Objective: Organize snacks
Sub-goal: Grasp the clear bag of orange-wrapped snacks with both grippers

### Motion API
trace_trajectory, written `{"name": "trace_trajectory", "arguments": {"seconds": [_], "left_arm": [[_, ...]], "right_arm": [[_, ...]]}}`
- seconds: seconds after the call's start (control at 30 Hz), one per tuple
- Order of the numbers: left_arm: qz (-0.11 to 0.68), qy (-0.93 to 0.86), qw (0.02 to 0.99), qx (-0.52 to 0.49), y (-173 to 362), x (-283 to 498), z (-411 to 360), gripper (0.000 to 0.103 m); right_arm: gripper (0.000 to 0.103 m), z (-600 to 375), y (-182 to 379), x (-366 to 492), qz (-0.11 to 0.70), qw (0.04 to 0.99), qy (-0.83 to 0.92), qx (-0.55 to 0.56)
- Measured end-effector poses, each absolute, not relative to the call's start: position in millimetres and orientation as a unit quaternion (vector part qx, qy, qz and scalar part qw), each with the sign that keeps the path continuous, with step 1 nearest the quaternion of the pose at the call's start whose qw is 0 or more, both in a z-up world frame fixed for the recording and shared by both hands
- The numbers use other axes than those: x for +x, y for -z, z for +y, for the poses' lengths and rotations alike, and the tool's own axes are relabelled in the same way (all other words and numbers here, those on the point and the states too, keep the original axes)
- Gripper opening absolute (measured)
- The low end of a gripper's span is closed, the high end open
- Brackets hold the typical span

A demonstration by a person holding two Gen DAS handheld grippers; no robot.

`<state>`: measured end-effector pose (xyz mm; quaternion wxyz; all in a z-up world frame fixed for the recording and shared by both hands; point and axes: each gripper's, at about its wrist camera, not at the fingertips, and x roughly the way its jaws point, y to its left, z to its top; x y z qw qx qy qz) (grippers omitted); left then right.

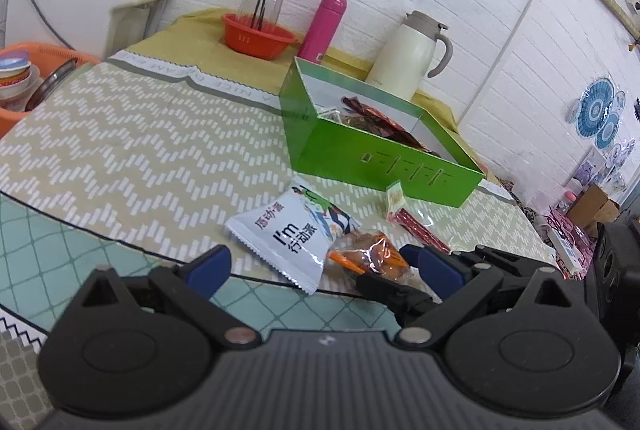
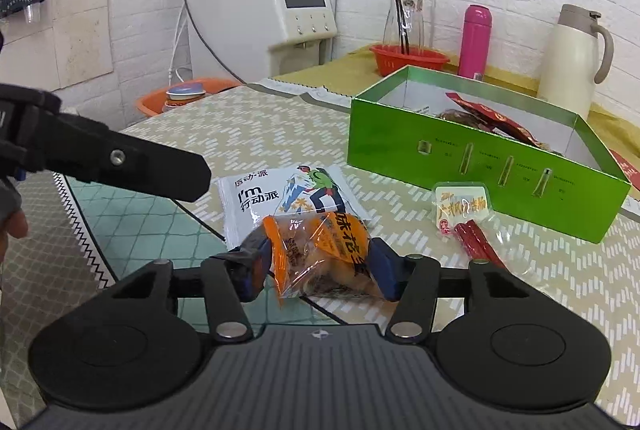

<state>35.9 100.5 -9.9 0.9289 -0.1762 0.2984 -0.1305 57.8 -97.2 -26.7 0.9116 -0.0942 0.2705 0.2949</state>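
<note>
A bright green box (image 2: 460, 154) with a white inside stands on a beige table (image 1: 140, 134) cloth patterned with white zigzag dashes, near a white snack bag (image 2: 280, 198) with black lettering, an orange-and-clear packet (image 2: 320, 254), a red sausage stick (image 2: 476, 242), a pink flask (image 1: 322, 28), a cream jug (image 1: 408, 58) and a red basket (image 1: 258, 36).

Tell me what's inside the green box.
Inside the green box, red snack wrappers and a brownish packet lie against its white lining. The near wall hides the floor and anything lower down.
</note>
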Motion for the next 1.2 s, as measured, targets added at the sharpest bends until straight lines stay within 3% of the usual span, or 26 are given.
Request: {"name": "trace_trajectory", "arguments": {"seconds": [0.13,0.23,0.4,0.5,0.6,0.83,0.93,1.1,1.2], "left_arm": [[0.308,0.169,0.921,-0.167,12.5,40.2,86.4,0.099],[0.315,0.202,0.913,-0.163,15.1,42.2,73.4,0.099],[0.325,0.24,0.903,-0.146,18.7,47.4,49.9,0.098],[0.333,0.25,0.898,-0.141,20.6,55.6,39.4,0.094],[0.345,0.259,0.889,-0.152,24.9,62.9,35.5,0.078],[0.343,0.245,0.894,-0.152,23.3,72.6,43.9,0.076],[0.356,0.253,0.886,-0.156,26.7,83.2,44.2,0.061],[0.362,0.262,0.88,-0.158,30.8,86.8,42.2,0.06],[0.367,0.26,0.88,-0.152,33.6,88.0,41.5,0.059]], "right_arm": [[0.085,-113.3,25.3,39.2,0.256,0.903,-0.316,-0.137],[0.088,-126.6,26.5,27.4,0.256,0.899,-0.314,-0.165],[0.088,-149.7,29.1,17.3,0.279,0.91,-0.269,-0.146],[0.089,-158.5,28.3,14.7,0.286,0.914,-0.269,-0.105],[0.089,-157.1,28.1,14.5,0.285,0.913,-0.279,-0.083],[0.089,-144.9,27.2,24.0,0.285,0.91,-0.293,-0.06],[0.089,-141.3,25.9,27.3,0.283,0.912,-0.292,-0.049],[0.089,-138.8,26.2,29.4,0.284,0.913,-0.292,-0.04],[0.083,-139.2,27.8,32.6,0.288,0.913,-0.286,-0.034]]}}
